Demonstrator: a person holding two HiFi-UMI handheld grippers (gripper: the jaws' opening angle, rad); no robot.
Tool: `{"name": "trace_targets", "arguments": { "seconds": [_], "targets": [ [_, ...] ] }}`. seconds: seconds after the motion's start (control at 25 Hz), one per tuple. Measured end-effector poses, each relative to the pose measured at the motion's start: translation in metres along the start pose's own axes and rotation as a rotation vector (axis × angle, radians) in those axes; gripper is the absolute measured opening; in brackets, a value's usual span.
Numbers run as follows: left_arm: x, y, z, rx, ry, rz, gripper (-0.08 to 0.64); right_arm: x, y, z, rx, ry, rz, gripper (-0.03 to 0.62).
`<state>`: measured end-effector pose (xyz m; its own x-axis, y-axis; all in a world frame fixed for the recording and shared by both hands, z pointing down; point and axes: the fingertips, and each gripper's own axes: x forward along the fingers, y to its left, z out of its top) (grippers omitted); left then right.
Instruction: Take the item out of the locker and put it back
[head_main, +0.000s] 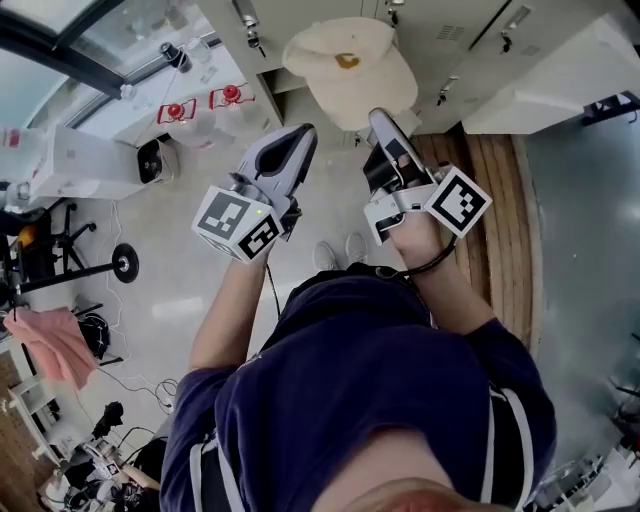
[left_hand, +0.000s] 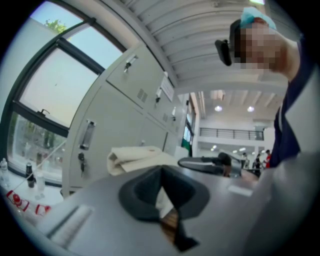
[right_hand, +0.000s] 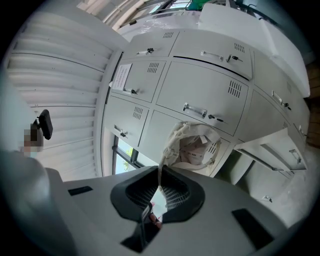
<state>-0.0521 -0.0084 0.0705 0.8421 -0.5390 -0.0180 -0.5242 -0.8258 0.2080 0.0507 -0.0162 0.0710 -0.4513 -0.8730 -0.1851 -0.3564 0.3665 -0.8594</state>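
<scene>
A cream cap (head_main: 345, 68) hangs in front of the grey lockers (head_main: 440, 40). My right gripper (head_main: 379, 118) is shut on its edge. In the right gripper view the cap (right_hand: 192, 147) dangles from the closed jaws with its inside and label turned to the camera. My left gripper (head_main: 303, 137) is held beside it, a little to the left and apart from the cap, shut with nothing in it. The left gripper view shows the cap (left_hand: 134, 157) beyond the closed jaws, and the right gripper (left_hand: 207, 164) to its right.
An open locker door (head_main: 560, 80) sticks out at the right, also seen in the right gripper view as an open door (right_hand: 272, 150). A wooden floor strip (head_main: 500, 200) runs along the lockers. A wheeled stand (head_main: 95, 265) and a pink cloth (head_main: 55, 345) are at the left.
</scene>
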Motion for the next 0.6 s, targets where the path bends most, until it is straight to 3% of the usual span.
{"name": "trace_targets", "arguments": {
  "seconds": [0.32,0.6],
  "targets": [
    [-0.013,-0.002,0.005,0.005,-0.012,-0.032,0.003,-0.004,0.008,-0.006,0.002,-0.034,-0.009,0.021],
    [-0.005,-0.004,0.005,-0.003,-0.026,-0.015,0.003,0.000,0.009,0.003,0.005,-0.011,0.015,0.021]
  ]
}}
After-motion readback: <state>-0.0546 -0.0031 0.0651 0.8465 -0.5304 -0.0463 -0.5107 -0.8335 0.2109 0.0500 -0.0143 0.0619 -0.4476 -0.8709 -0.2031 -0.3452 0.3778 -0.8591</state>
